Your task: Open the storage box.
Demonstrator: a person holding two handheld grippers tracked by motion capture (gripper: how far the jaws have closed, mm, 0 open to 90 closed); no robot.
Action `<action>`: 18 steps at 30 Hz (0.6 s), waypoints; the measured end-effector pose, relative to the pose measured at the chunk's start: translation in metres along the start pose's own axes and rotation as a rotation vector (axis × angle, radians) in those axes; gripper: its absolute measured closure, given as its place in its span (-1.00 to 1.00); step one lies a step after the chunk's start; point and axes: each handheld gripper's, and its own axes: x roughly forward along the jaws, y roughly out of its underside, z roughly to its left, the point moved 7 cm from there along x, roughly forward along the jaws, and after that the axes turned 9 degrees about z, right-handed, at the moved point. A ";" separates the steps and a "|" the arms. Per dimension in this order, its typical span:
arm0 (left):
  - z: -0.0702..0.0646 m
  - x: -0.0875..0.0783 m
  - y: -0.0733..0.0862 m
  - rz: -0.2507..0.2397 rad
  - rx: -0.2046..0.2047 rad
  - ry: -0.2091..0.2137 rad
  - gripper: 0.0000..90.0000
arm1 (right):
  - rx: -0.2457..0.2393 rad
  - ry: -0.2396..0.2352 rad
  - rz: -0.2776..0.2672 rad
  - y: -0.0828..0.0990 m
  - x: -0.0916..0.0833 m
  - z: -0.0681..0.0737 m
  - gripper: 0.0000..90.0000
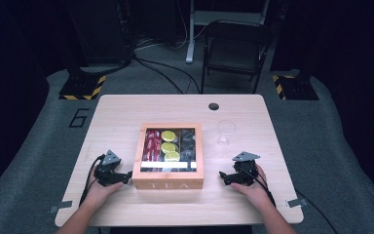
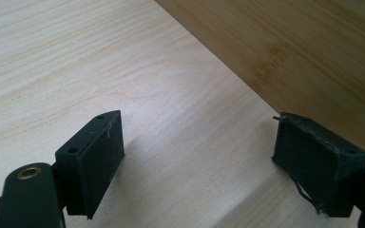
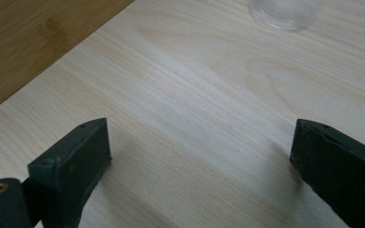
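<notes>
The wooden tea box sits a little toward the near edge of the pale wood-grain surface, about midway between its left and right edges, with its lettered front wall turned to the person, which puts the lid's opening side within easy reach of both hands. The left claw lies on the surface just beside the box's near-left corner and the right claw rests a little way off its near-right corner, each pointing inward at the box; this mirrored placing reads as a ready stance for taking the box or its lid from two sides. Both claws are spread wide with nothing between their jaws: in the left gripper view bare grain lies between the black rubbery pads, with the box's darker, finer-grained side wall close ahead, and the right gripper view shows the same open gap over bare wood. The box is square and shallow, of warm honey-toned wood, with a clear window in the lid (lemon slices, red packets and darker sachets show through in their rows). A clear stemmed glass stands upright just beyond the box's far-right corner, apart from it, smooth and nearly colourless against the matte surface.
</notes>
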 end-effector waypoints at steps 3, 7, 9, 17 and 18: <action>0.001 0.001 -0.001 -0.006 -0.001 -0.003 -0.62 | -0.009 -0.002 -0.017 -0.001 -0.001 0.000 -0.73; 0.001 -0.001 0.000 0.005 0.003 -0.002 -0.59 | -0.001 -0.010 -0.019 0.000 -0.002 0.002 -0.65; 0.001 0.000 -0.001 -0.004 0.001 -0.007 -0.58 | -0.013 -0.013 -0.023 0.000 -0.002 0.001 -0.62; 0.003 -0.004 0.001 0.014 -0.004 -0.007 -0.44 | -0.032 -0.010 -0.021 -0.001 -0.005 0.003 -0.36; 0.003 -0.004 0.001 0.012 -0.014 0.001 -0.44 | -0.032 -0.013 -0.018 -0.001 -0.006 0.003 -0.34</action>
